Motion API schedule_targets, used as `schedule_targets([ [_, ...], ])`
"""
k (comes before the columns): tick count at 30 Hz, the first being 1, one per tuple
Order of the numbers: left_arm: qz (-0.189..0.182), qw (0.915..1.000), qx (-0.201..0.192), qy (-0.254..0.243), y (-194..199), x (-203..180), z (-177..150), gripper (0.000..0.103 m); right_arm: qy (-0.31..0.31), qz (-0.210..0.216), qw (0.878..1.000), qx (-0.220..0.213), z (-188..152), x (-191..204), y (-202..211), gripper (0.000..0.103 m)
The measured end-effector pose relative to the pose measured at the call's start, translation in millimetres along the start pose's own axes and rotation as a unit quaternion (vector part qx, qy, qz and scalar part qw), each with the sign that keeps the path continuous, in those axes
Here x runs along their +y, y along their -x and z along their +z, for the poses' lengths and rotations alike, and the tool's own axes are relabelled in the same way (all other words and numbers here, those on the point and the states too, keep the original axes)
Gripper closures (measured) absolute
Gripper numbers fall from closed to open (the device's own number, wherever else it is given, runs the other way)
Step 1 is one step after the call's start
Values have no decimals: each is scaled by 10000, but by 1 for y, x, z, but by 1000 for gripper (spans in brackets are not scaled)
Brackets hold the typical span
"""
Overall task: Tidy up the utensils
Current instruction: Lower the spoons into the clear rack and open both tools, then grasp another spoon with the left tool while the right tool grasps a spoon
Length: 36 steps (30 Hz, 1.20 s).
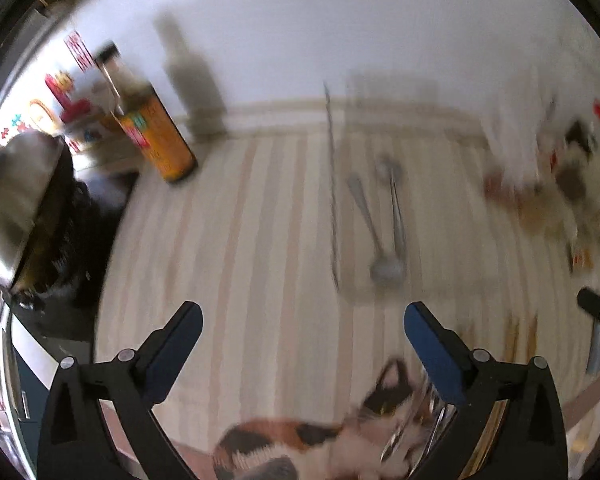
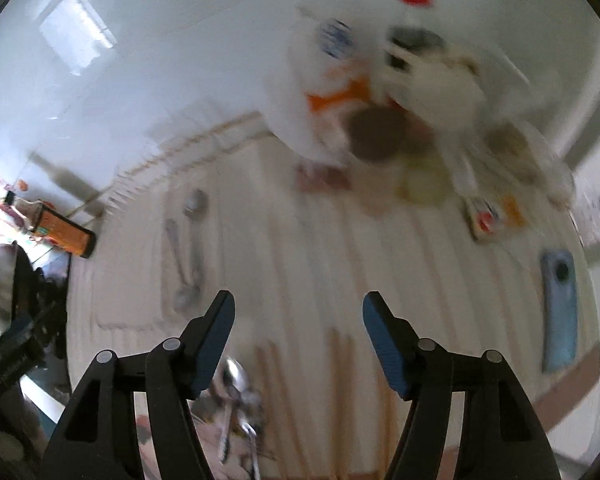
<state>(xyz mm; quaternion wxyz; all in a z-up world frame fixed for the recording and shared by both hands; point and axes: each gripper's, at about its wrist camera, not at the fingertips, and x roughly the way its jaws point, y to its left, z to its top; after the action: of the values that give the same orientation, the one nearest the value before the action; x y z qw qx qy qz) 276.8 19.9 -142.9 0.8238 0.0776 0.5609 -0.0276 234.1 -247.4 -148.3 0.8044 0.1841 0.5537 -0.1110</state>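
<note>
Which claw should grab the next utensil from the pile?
Probably right. Both claws are open and empty, but the right claw has the pile's spoons in clear view just below; the left claw sees them half hidden behind its finger.

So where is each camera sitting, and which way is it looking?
Left wrist: sits on the left gripper, looking down at the striped mat; its open black fingers show, nothing between them.
Right wrist: sits on the right gripper, also looking down at the mat; its open fingers show, nothing between them.
Shared: both see the spoons laid out on the mat and the orange bottle near the wall.
</note>
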Motion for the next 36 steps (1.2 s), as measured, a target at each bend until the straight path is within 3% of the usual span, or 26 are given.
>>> schedule_targets([
  [4, -111, 9982, 434, -391, -23, -24, -38, 1, -260, -154, 9982, 525, -34, -34, -14, 35],
  [7, -257, 9938, 767, -767, -42, -49, -61, 6, -363, -149, 9953, 882, -59, -52, -27, 42],
  [9, -354, 9905, 947, -937, -55, -60, -69, 23, -385, -193, 9935, 1050, -74, -60, -34, 46],
  [11, -552, 9861, 1138, -1079, -68, -73, -76, 32, -453, -222, 9917, 1184, -88, -67, -41, 51],
  [16, -784, 9755, 1365, -1535, -86, -99, -86, 67, -576, -357, 9893, 1291, -105, -76, -47, 53],
  [18, -811, 9754, 1367, -1528, -87, -103, -91, 93, -562, -411, 9895, 1265, -107, -76, -45, 53],
  [22, -722, 9806, 1410, -1153, -89, -94, -93, 97, -502, -474, 9902, 1211, -110, -71, -38, 53],
  [26, -624, 9847, 1523, -571, -93, -55, -101, 98, -423, -344, 9903, 1278, -112, -57, -37, 53],
  [32, -564, 9821, 1784, 213, -91, -1, -128, 98, -192, 330, 9843, 1722, -130, -6, -55, 54],
  [36, -658, 9793, 1863, 449, -87, 12, -148, 98, 185, 370, 9800, 1948, -144, 34, -76, 58],
])
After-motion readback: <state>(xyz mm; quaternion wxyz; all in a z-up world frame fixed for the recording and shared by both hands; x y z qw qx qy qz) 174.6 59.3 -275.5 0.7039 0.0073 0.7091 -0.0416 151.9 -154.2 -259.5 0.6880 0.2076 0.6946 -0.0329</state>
